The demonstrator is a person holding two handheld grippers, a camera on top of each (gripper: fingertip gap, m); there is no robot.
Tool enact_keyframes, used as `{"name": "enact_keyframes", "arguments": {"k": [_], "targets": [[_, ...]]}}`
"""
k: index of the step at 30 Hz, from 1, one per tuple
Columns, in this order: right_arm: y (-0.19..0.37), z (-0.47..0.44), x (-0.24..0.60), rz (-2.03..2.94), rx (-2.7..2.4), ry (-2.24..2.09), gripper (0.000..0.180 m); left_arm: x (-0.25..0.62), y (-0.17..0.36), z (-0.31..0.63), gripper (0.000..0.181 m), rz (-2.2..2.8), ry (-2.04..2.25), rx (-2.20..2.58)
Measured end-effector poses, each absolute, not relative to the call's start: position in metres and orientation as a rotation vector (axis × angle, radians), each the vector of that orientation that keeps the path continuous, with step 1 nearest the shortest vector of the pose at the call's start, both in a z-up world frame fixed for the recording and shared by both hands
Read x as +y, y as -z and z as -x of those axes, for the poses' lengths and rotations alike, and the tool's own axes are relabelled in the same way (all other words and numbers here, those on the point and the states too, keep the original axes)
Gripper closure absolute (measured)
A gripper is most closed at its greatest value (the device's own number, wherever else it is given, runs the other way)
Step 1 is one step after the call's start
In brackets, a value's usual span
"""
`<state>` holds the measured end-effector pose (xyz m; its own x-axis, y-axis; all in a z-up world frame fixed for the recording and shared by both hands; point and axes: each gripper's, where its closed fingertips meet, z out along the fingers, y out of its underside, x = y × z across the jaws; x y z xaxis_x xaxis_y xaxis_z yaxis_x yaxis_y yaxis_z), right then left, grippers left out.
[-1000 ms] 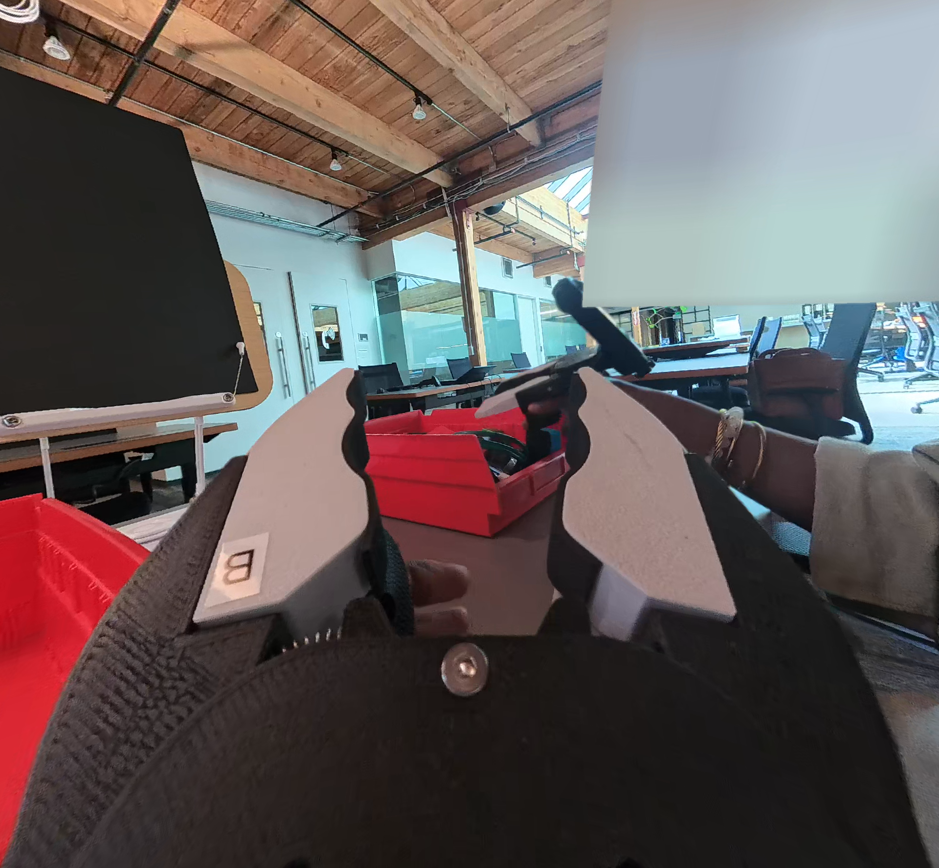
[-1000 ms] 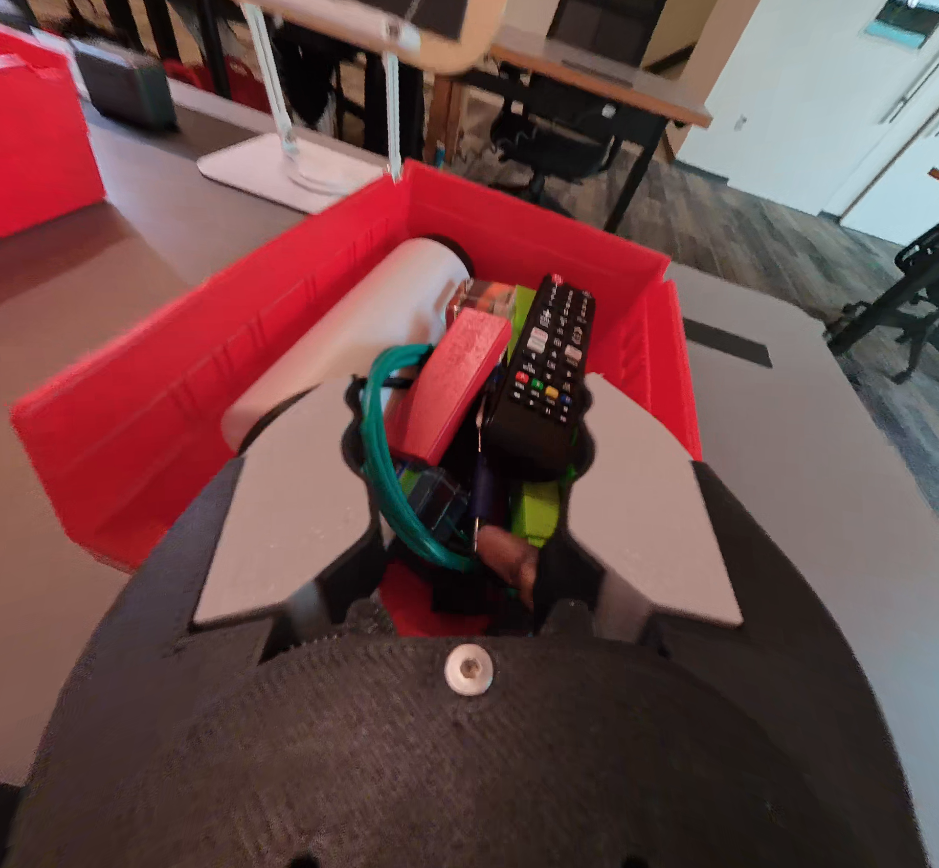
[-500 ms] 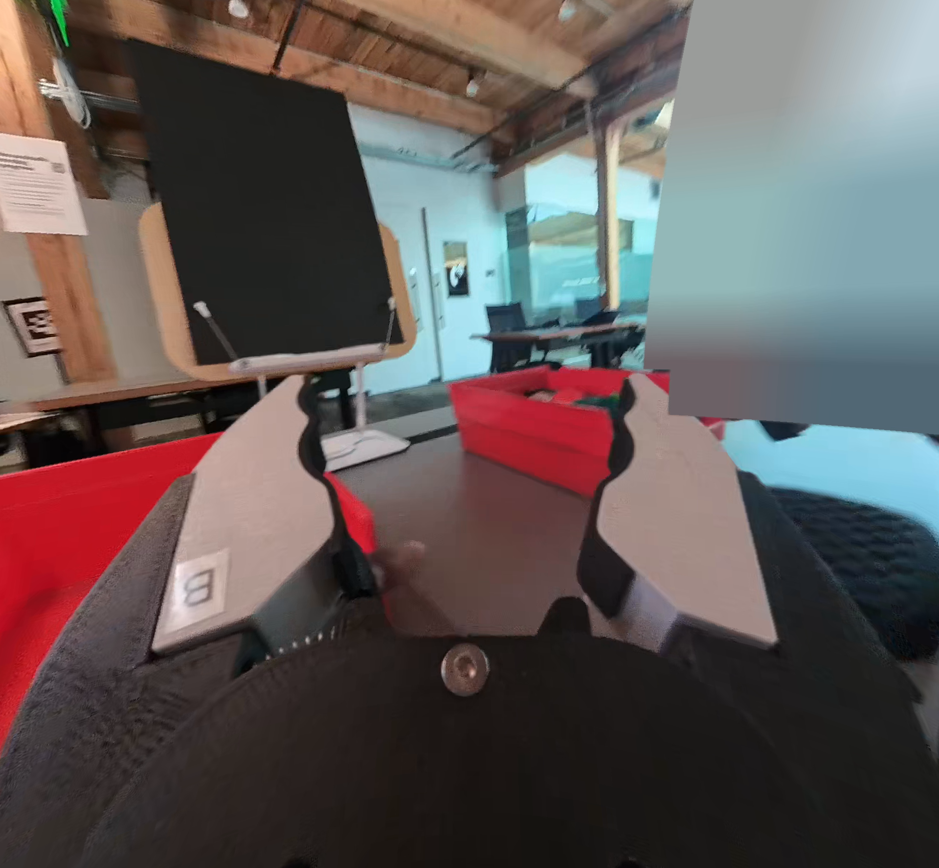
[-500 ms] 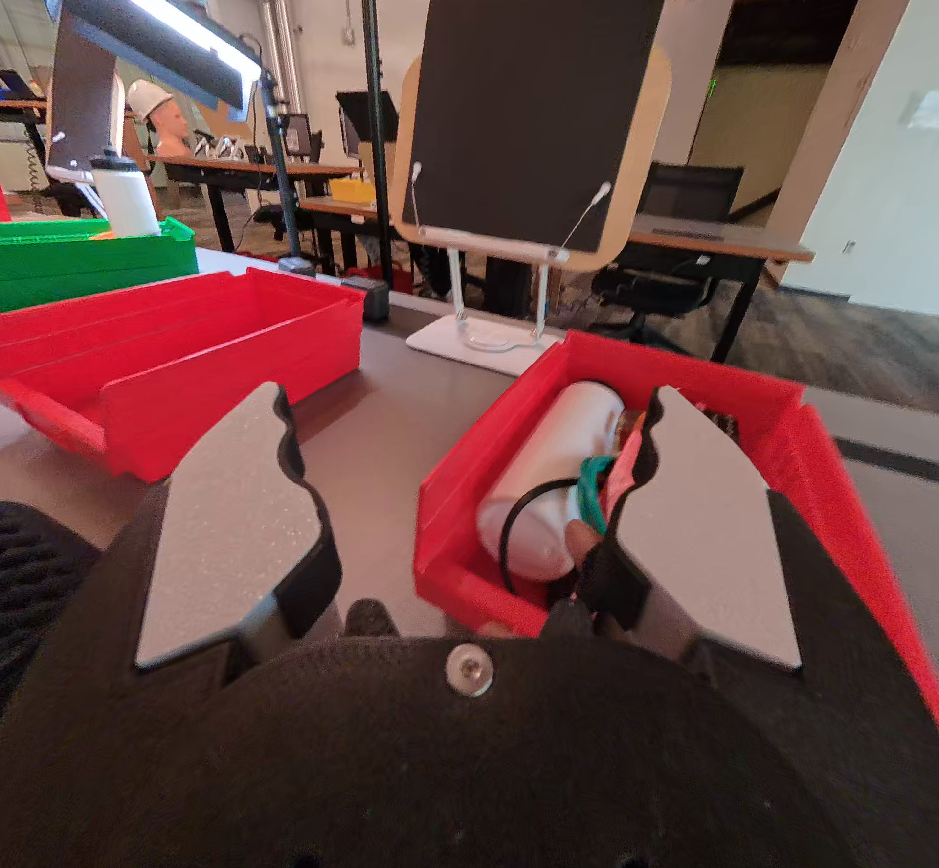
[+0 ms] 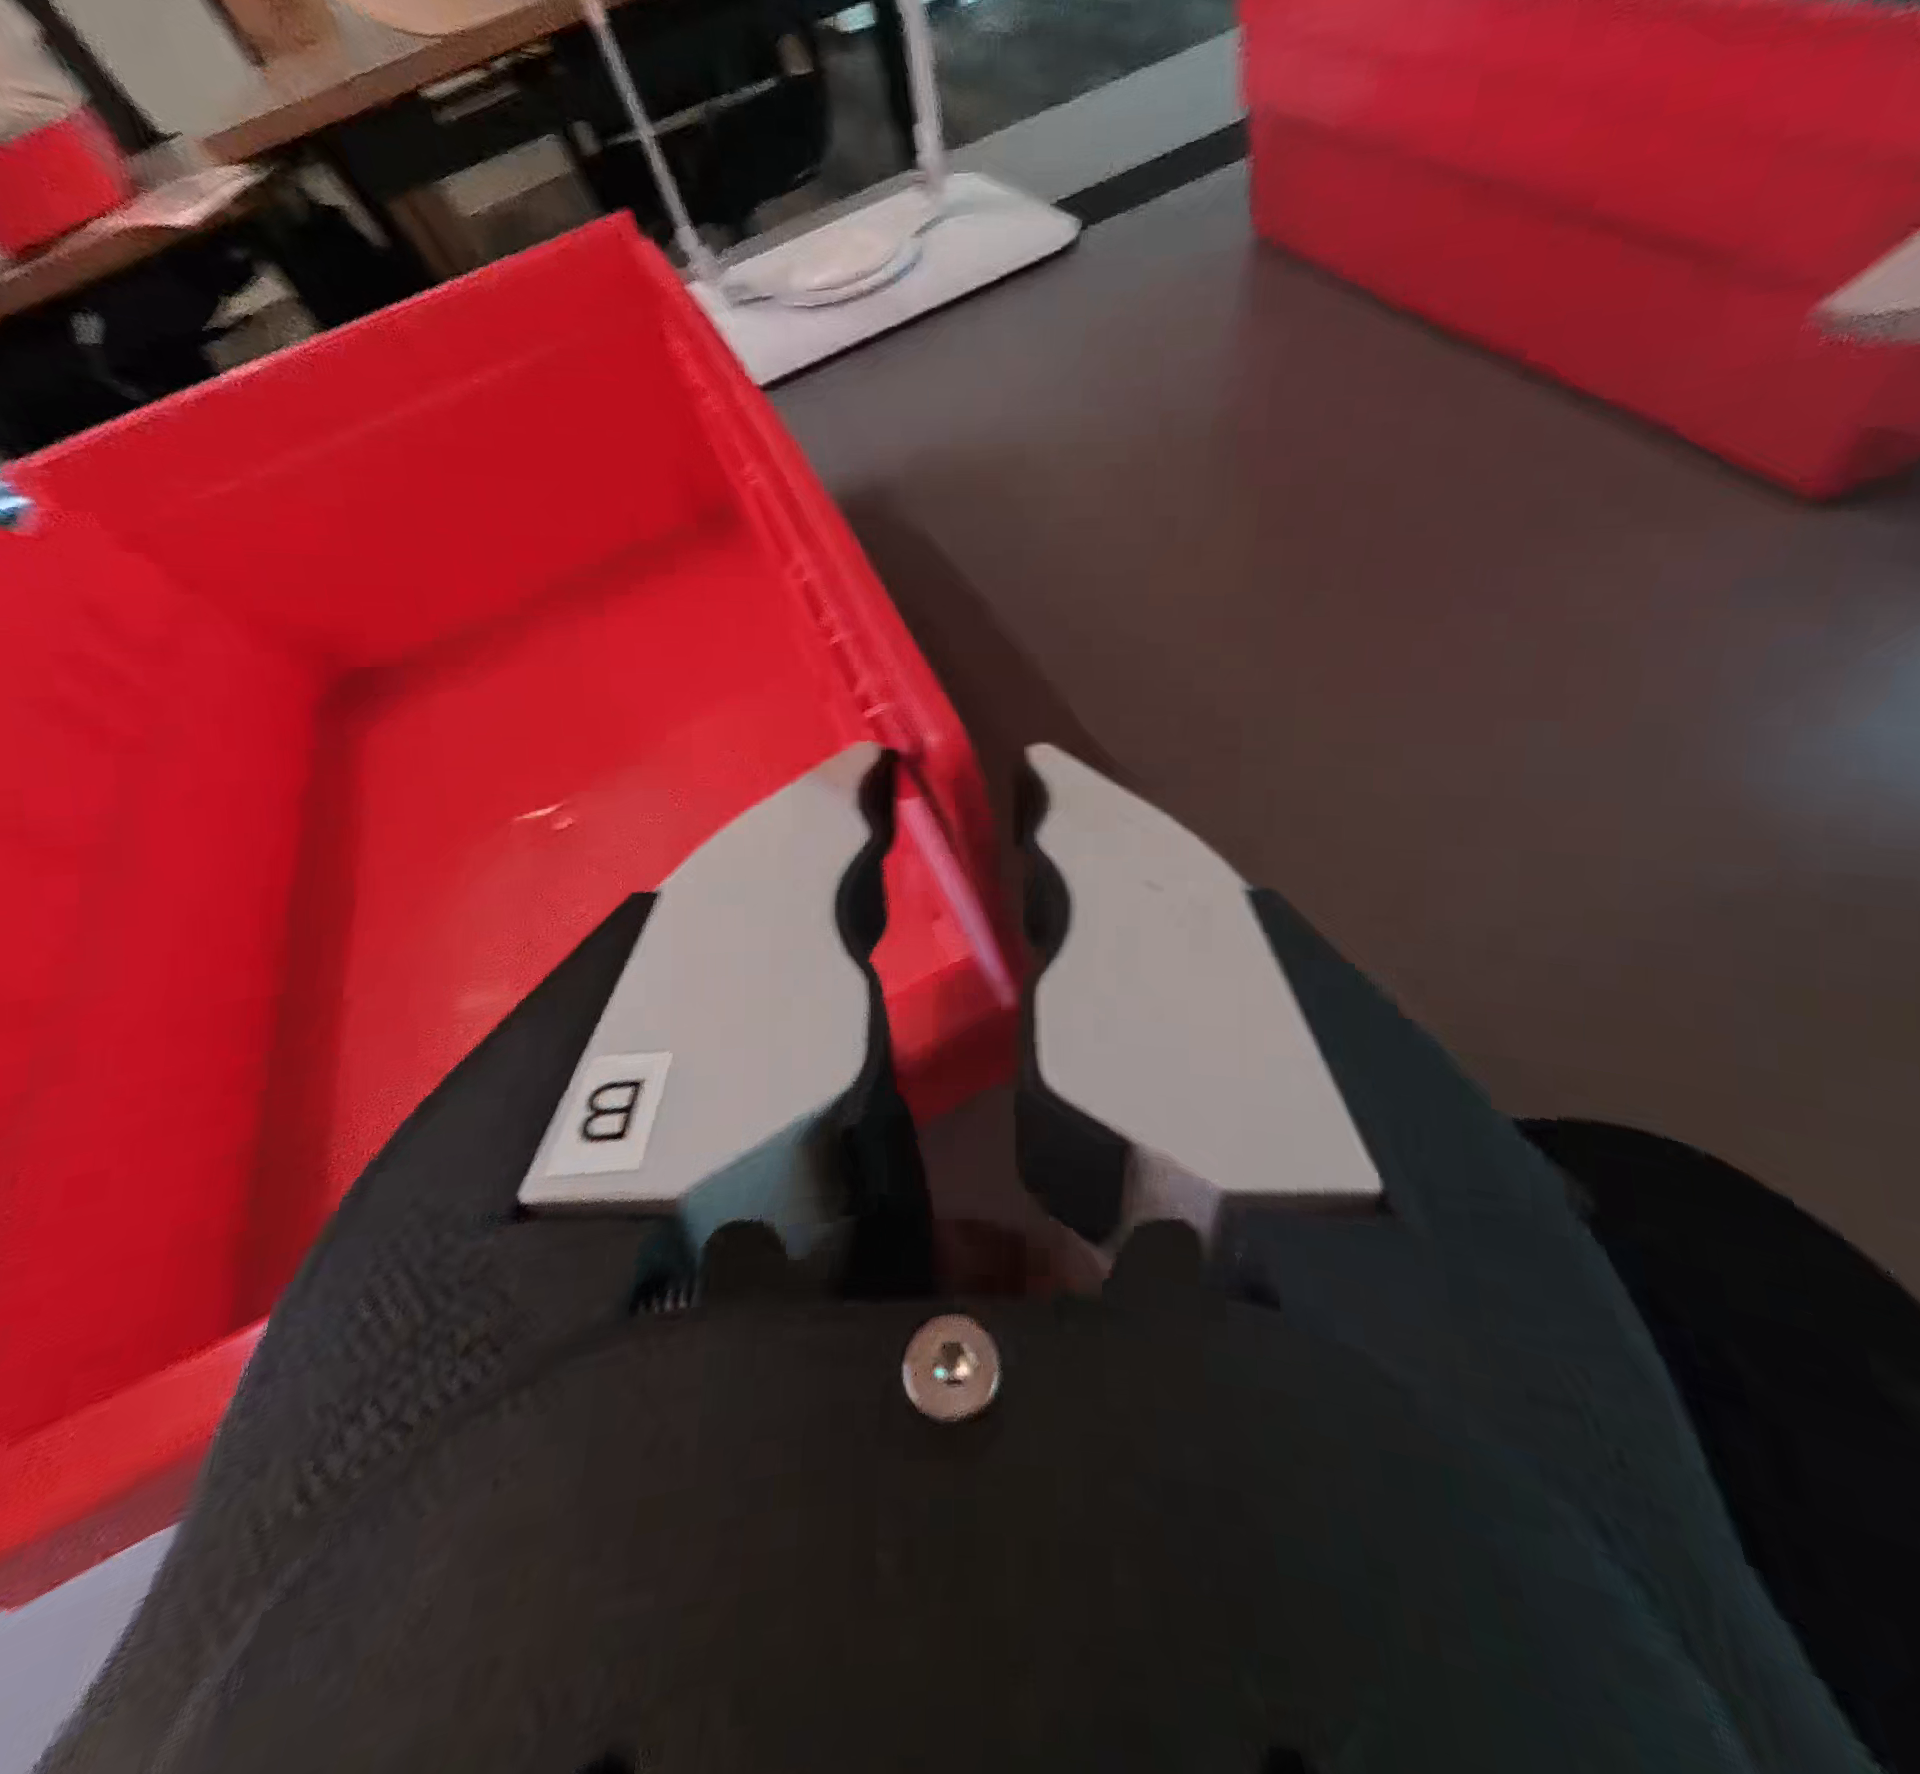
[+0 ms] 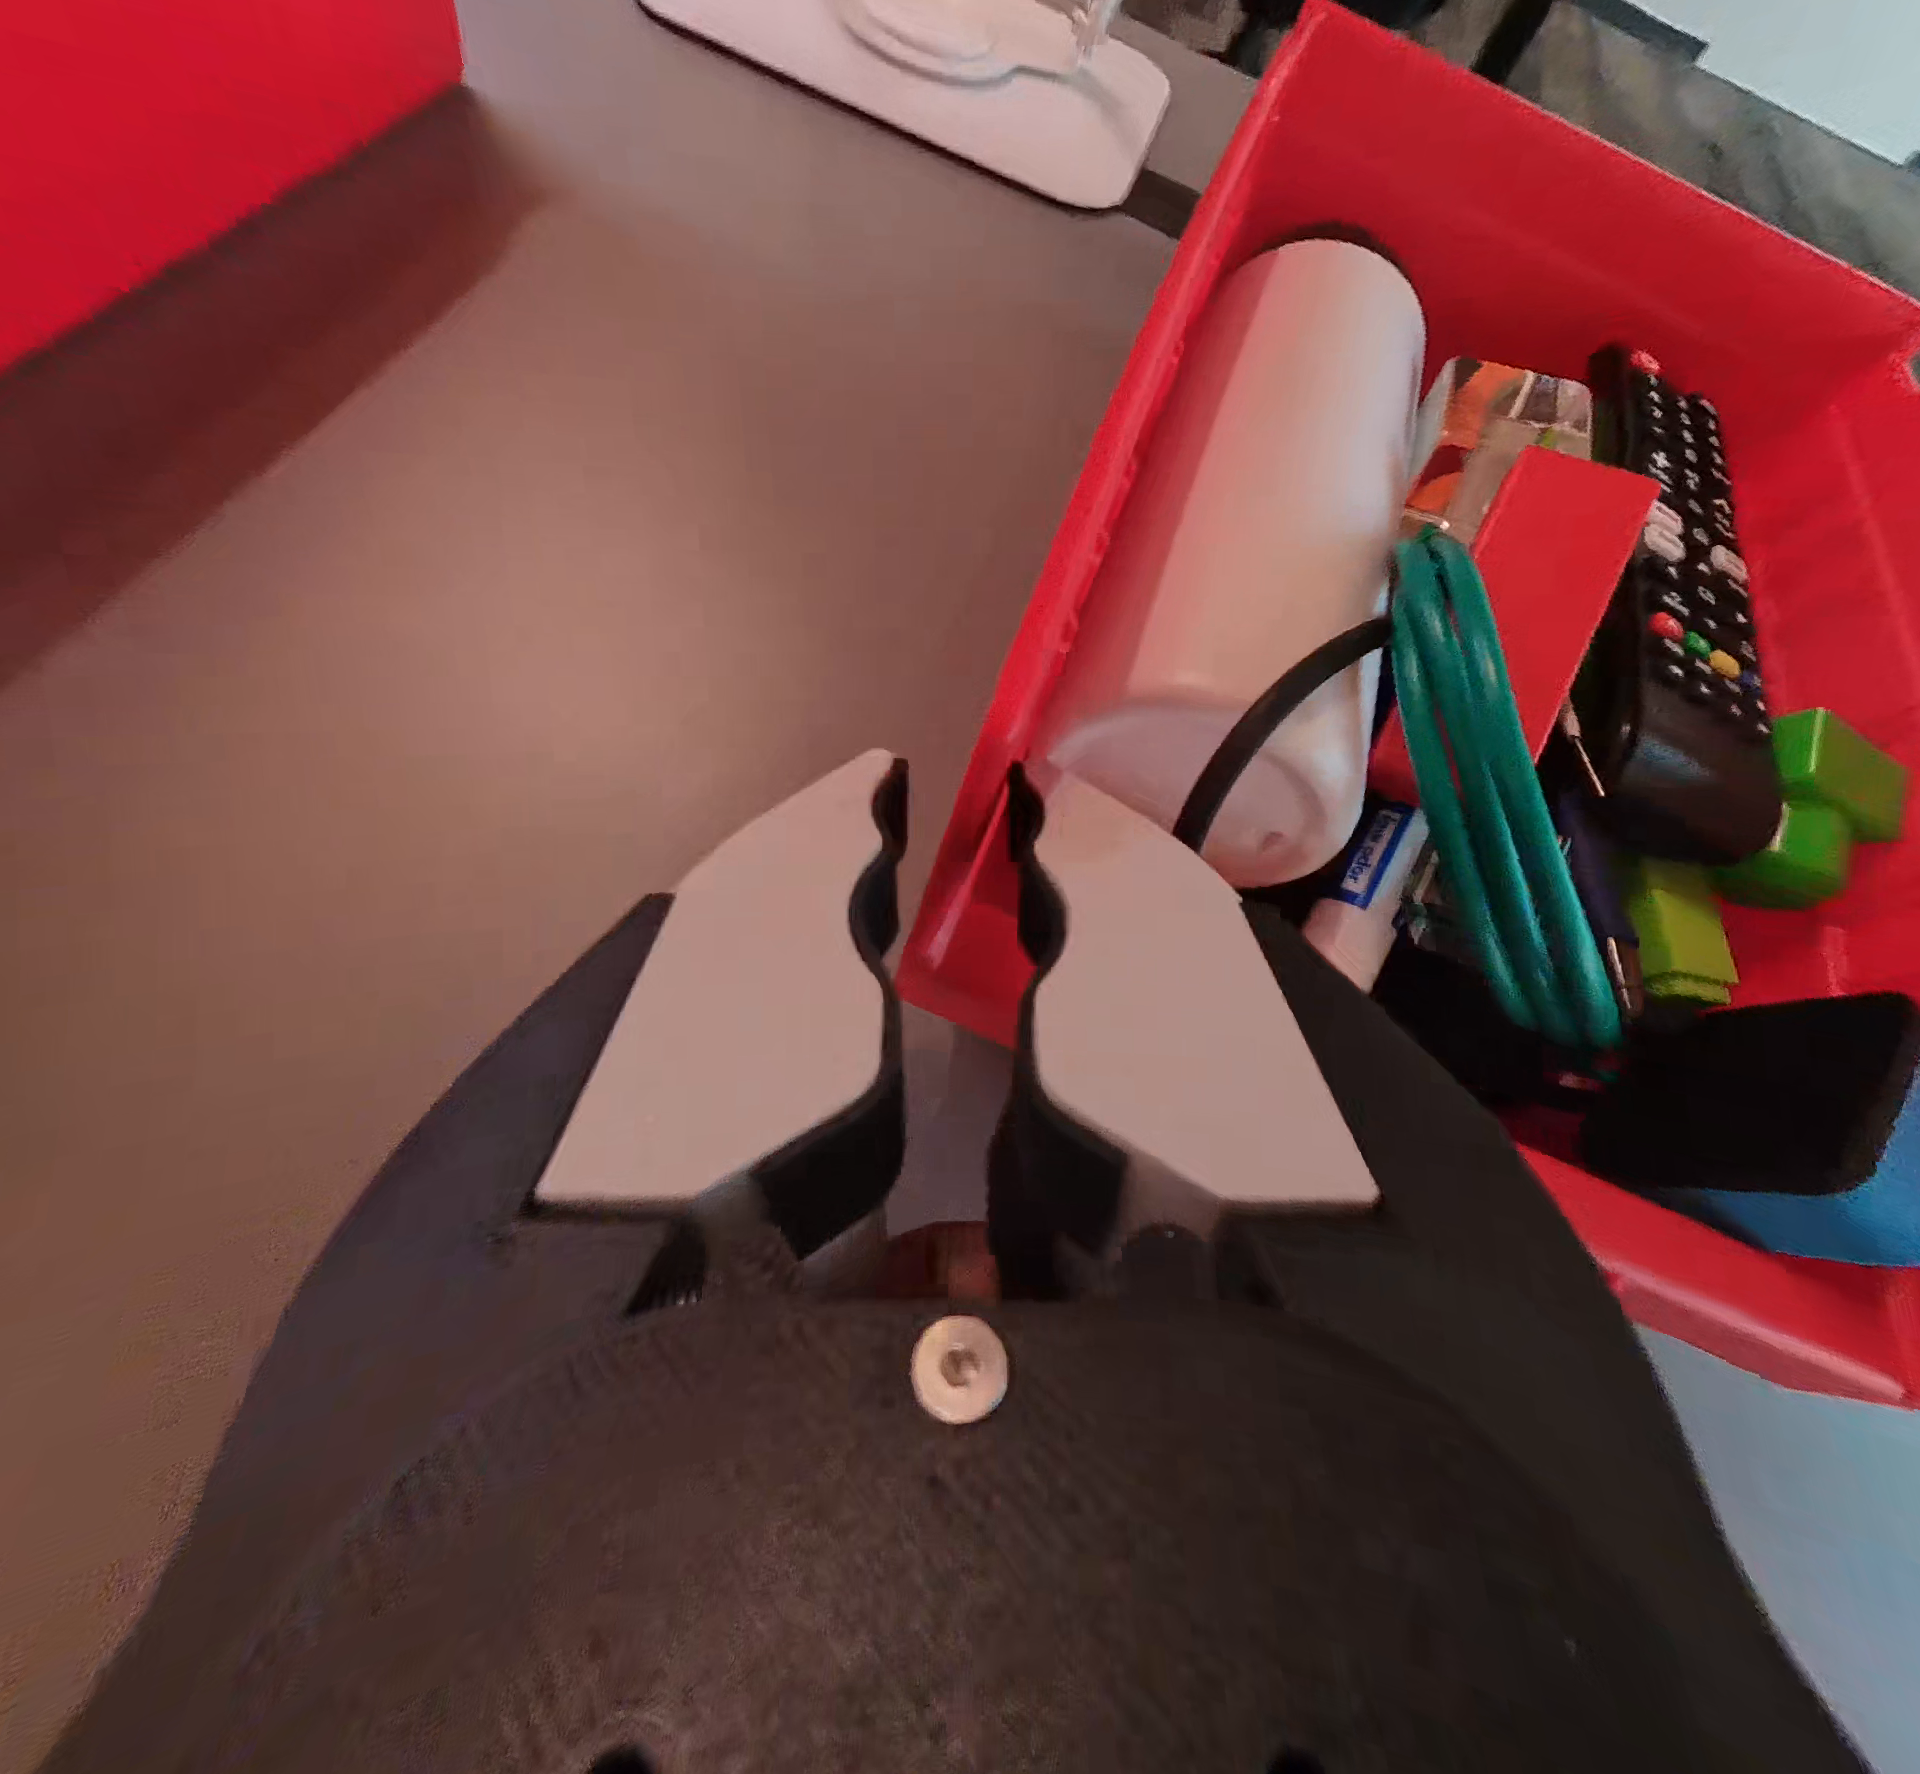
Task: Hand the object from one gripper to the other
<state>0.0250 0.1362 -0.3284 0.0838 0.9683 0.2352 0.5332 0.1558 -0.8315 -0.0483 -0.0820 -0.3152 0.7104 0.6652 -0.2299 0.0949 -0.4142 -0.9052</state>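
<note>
Left tool (image 5: 954,774) slightly spread, gripping nothing, above the near corner of an empty red bin (image 5: 416,685). Right tool (image 6: 956,784) likewise, just left of a bin (image 6: 1558,197) holding bottle (image 6: 1247,519), green cable (image 6: 1475,768), remote (image 6: 1683,602). Beyond, a white stand (image 6: 935,62) on the tabletop (image 6: 520,529).

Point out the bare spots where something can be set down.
Free: the dark table between the two red bins, up to the white stand base; also the empty red bin. Crowded: the full red bin, with bottle, green cable and remote.
</note>
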Motion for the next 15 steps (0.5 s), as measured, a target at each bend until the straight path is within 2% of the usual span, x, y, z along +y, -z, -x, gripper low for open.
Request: {"name": "enact_keyframes", "arguments": {"k": [1,5,7,15], "targets": [[0.329,-0.025,0.139,1.488,-1.561,-0.58,0.17,-0.084,0.314,0.051,0.164,1.919,-0.752,-0.578],[0.329,-0.023,0.135,1.482,-1.606,-0.512,0.17,-0.108,0.308,0.063,0.175,1.878,-0.979,-0.623],[0.33,-0.019,0.124,1.482,-1.64,-0.559,0.169,-0.117,0.308,0.066,0.177,1.847,-0.916,-0.673],[0.329,0.001,0.064,1.412,-1.722,-0.562,0.164,-0.182,0.309,0.091,0.173,1.786,-0.974,-0.84]]}}
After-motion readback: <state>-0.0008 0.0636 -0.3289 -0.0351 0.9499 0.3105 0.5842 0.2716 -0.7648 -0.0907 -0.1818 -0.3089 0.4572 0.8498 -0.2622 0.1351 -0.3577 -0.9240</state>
